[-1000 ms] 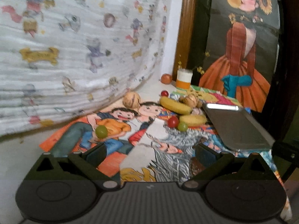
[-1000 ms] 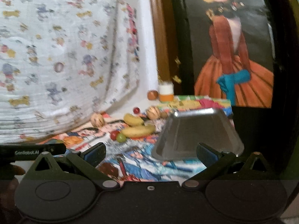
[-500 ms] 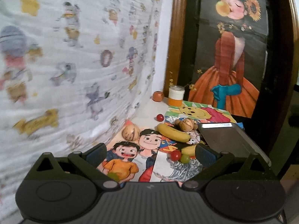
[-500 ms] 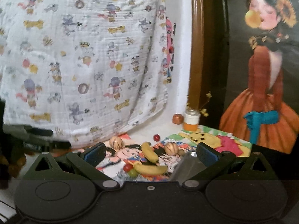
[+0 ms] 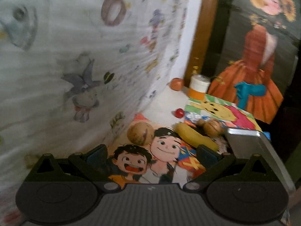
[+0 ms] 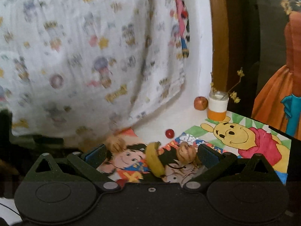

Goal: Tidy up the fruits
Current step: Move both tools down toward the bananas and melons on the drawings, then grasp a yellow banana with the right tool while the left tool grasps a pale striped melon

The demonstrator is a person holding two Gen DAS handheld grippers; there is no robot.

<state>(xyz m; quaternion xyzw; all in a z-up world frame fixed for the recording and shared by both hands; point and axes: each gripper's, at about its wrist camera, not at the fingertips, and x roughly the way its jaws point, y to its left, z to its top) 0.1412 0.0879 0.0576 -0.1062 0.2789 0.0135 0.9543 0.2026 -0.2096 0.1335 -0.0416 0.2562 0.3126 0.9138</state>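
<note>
Both cameras have moved in closer to the fruit than half a second ago. The left gripper (image 5: pixel 152 153) is spread wide and empty, over the cartoon mat (image 5: pixel 131 162). The right gripper (image 6: pixel 151 153) is equally spread, with a banana (image 6: pixel 154 162) and walnut (image 6: pixel 187 153) lying between its fingers. The metal tray (image 5: pixel 252 146) sits at the mat's right edge.

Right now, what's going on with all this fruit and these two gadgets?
A person holds two grippers over a table covered in cartoon drawings, sorting fruit. Both the left hand-held gripper and the right hand-held gripper are open and empty. A banana, two walnuts, a small red fruit and an apple lie loose; none are visibly in the metal tray yet.
</note>
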